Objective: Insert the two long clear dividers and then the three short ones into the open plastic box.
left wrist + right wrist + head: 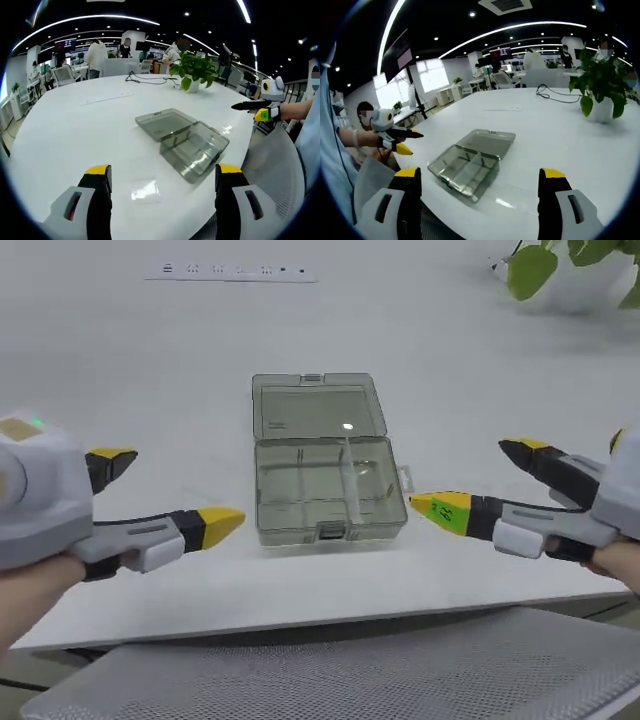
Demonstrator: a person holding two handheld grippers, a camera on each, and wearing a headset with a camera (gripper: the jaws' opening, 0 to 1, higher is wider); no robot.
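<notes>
At 9 o'clock, left hand-held gripper (178, 488), jaws wide and empty; at centre of white counter (150, 360), open plastic box (290, 525), lid (318, 408) back toward 12, clear dividers (345, 472) inside; at 3, right hand-held gripper (470, 475), equally agape, green label (447, 510) unreadable; at 1, potted plant (560, 265).

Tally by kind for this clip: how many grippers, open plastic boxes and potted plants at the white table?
Grippers: 2 (left gripper, right gripper, both open)
Open plastic box: 1
Potted plant: 1
Total: 4
</notes>
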